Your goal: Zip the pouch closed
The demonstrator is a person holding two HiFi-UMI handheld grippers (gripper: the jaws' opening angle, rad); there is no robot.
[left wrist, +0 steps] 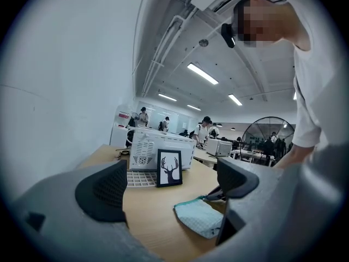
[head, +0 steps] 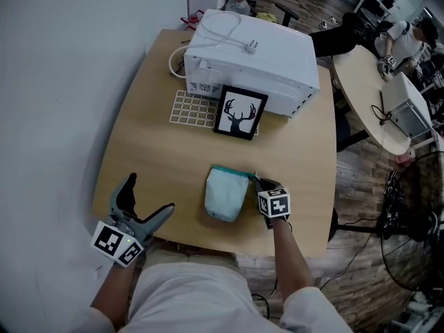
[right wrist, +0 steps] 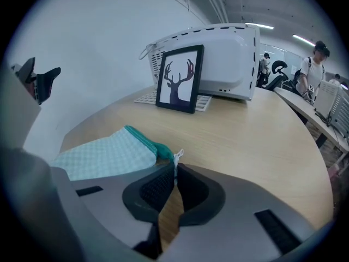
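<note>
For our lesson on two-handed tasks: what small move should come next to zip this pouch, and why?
Probably bring the open left gripper across to pin the pouch. The right gripper is shut on the zipper pull at the pouch's corner, and nothing steadies the pouch, so pulling might just drag it.

White shirt (head: 187,293), grey hand-held grippers (head: 150,194) (head: 257,181), black-and-white marker cubes (head: 116,243) (head: 274,203)

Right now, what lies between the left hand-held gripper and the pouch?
Nothing but bare table. In the head view only plain wood separates the left hand-held gripper, whose jaws are open, from the pouch. The left gripper view agrees.
</note>
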